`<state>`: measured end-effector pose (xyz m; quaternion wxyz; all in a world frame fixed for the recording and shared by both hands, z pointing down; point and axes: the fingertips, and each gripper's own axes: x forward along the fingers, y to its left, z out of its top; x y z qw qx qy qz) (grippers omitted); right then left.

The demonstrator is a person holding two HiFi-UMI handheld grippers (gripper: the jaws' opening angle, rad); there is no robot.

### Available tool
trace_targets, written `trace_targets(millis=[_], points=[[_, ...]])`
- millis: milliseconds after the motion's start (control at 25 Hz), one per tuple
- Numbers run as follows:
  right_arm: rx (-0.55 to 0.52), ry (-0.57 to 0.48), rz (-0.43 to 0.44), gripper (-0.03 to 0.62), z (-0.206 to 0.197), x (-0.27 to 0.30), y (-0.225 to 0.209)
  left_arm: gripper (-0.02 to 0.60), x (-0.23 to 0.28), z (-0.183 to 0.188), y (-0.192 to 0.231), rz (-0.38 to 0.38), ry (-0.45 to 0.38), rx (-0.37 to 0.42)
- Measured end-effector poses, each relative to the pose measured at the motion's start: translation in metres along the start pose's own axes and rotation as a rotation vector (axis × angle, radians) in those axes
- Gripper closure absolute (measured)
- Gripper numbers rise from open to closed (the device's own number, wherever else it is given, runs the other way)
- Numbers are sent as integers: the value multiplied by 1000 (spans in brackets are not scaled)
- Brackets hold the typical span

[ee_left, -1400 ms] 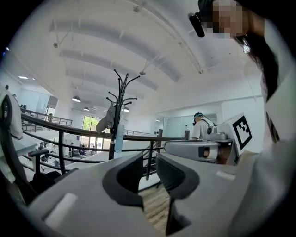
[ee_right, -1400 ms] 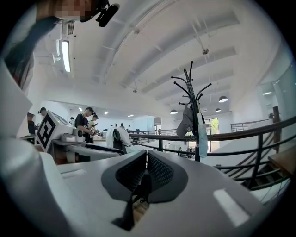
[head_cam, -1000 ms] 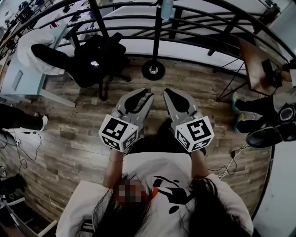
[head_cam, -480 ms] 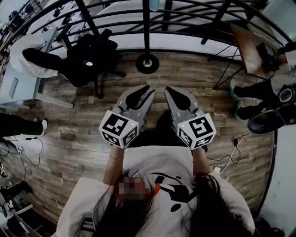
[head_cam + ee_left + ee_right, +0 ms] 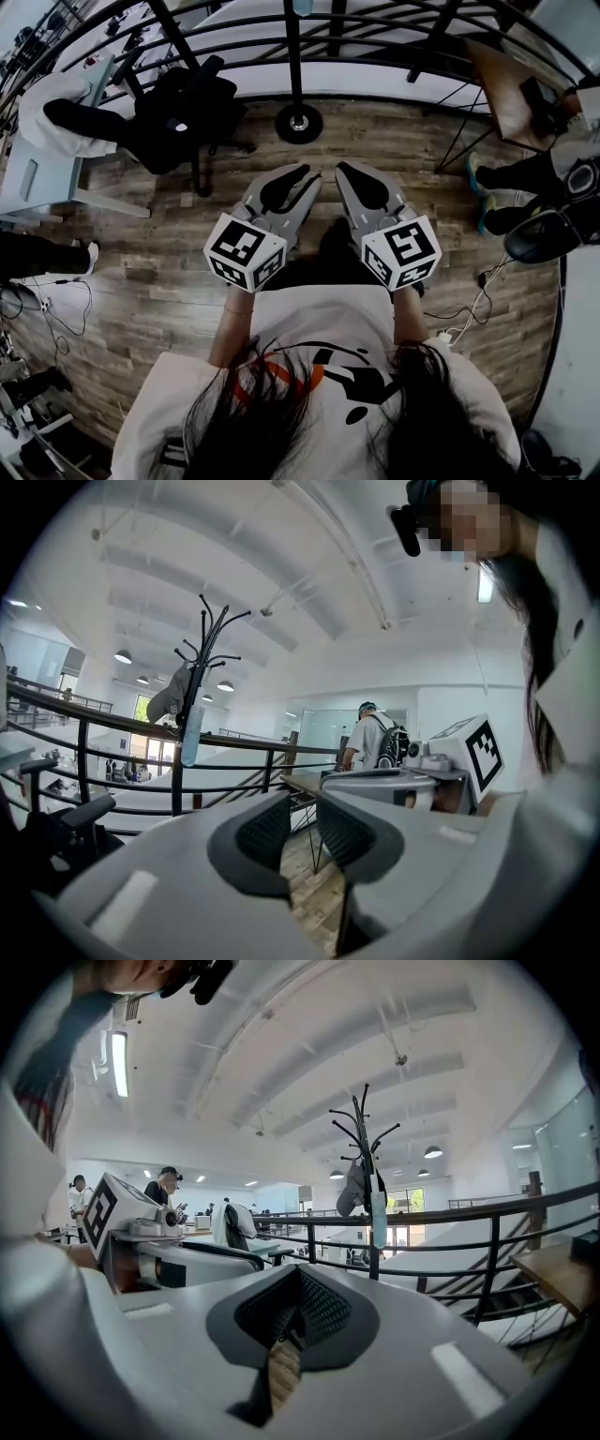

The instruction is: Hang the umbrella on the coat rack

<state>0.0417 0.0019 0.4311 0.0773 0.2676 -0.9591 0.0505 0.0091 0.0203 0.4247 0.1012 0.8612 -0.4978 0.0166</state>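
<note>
**Umbrella: on the coat rack, both tools empty**

Umbrella [image 5: 190,735]: a slim pale-blue piece, taken to be the folded umbrella. It hangs alongside the post of the coat rack [image 5: 202,649], just below a grey garment [image 5: 172,697].

Rack: stands beside a black railing [image 5: 112,726], well apart from both tools.

Left hand-held gripper [image 5: 302,829]: jaws narrowly apart, nothing between them.

Right hand-held gripper [image 5: 298,1314]: jaws together, empty.

Both are held side by side near the person's body.

Judgement: the hanging looks done.

Handling note: hold both tools clear of the rack. Confirm the umbrella hangs plumb and free of the garment. If it sits badly, regrip near its top end, not the canopy.
</note>
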Motion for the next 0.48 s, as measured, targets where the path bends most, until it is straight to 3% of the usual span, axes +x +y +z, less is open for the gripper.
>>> trace_targets(millis=[480], points=[[-6,-20,-91,583,10,0,-50,500,6,3,18,13,-10,1]])
